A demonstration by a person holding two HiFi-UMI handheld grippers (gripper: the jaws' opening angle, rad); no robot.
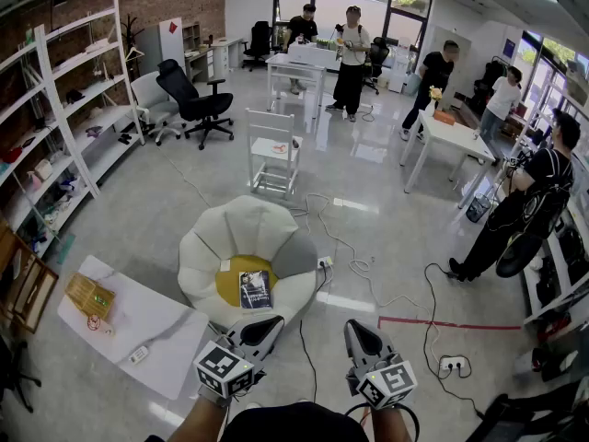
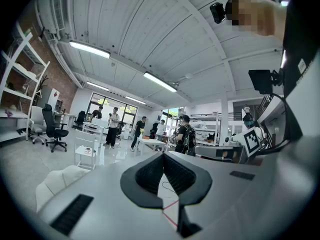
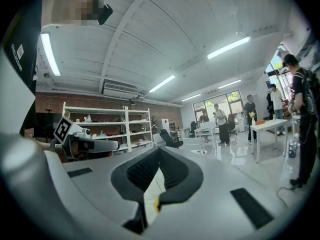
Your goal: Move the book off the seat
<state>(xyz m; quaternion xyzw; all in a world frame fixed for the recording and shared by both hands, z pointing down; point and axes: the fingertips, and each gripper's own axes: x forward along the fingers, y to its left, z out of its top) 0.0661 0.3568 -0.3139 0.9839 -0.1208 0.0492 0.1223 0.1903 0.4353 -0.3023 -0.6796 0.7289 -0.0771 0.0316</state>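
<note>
The book [image 1: 255, 289] lies on the yellow middle of the seat [image 1: 207, 247], its long axis running away from the person. It is just ahead of the left gripper [image 1: 262, 328], the nearer one. The right gripper [image 1: 359, 334] is farther off. Both pairs of fingers are pressed together, holding nothing.

White petal-shaped seat [image 1: 241, 238] stands on the grey tiled floor [image 1: 166, 201], just ahead of the left gripper [image 1: 269, 322]. A yellow cushion [image 1: 235, 274] sits in its hollow. The book [image 1: 255, 289] lies flat on the cushion, dark cover up, on the side nearest that gripper. Low white bench [image 1: 152, 325] left of the left gripper carries a woven basket [image 1: 90, 295] and a small white device [image 1: 139, 354]. A black cable [image 1: 306, 357] runs on the floor between the left gripper and the right gripper [image 1: 357, 331].
</note>
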